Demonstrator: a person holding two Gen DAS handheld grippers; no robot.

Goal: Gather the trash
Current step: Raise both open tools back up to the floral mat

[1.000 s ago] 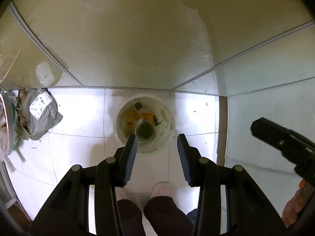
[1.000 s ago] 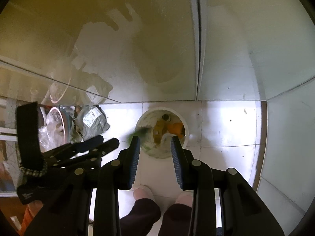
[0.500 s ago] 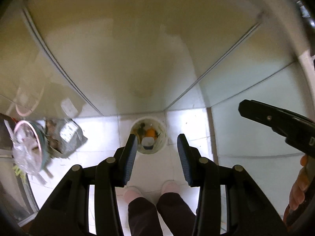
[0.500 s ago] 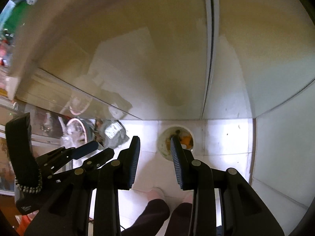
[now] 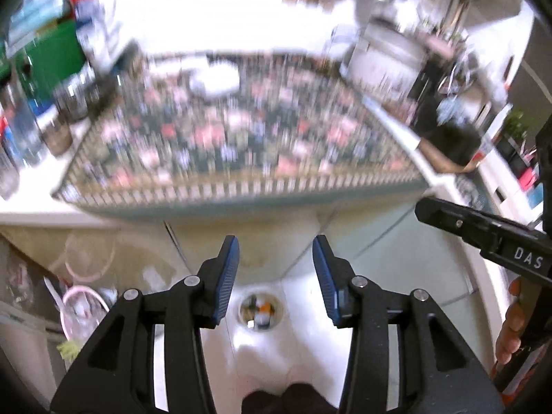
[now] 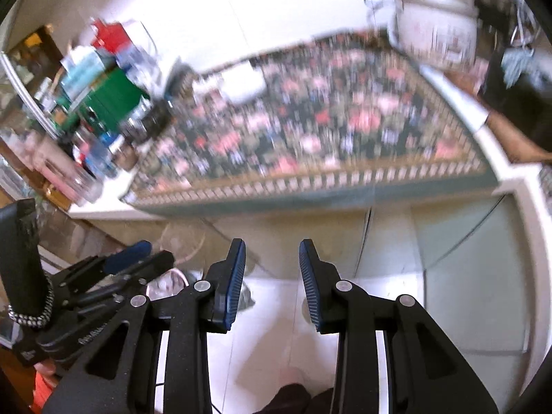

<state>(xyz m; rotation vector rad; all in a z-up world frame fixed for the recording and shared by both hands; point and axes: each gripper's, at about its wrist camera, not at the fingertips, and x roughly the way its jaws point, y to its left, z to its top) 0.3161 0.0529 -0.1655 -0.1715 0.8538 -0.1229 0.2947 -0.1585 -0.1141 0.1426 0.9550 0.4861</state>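
My left gripper (image 5: 275, 253) is open and empty, held high over the floor in front of a table. Far below between its fingers stands a small white trash bin (image 5: 261, 310) with orange and dark scraps inside. My right gripper (image 6: 272, 257) is open and empty too; it also shows at the right edge of the left wrist view (image 5: 483, 231). The left gripper shows at the lower left of the right wrist view (image 6: 138, 255). A white crumpled piece (image 5: 215, 81) lies at the far side of the floral tablecloth (image 5: 241, 138); it also shows in the right wrist view (image 6: 243, 84).
The table edge (image 6: 310, 203) is just ahead, above pale cabinet panels (image 6: 448, 234). Bottles and a green box (image 5: 55, 58) crowd the left of the table. A white rice cooker (image 6: 434, 24) stands at the back right. A pink-rimmed bag (image 5: 82, 307) lies on the floor at left.
Both grippers have risen and tilted up from the bin. The bin has shrunk in view and the table top with the floral cloth has come into sight, blurred by motion.
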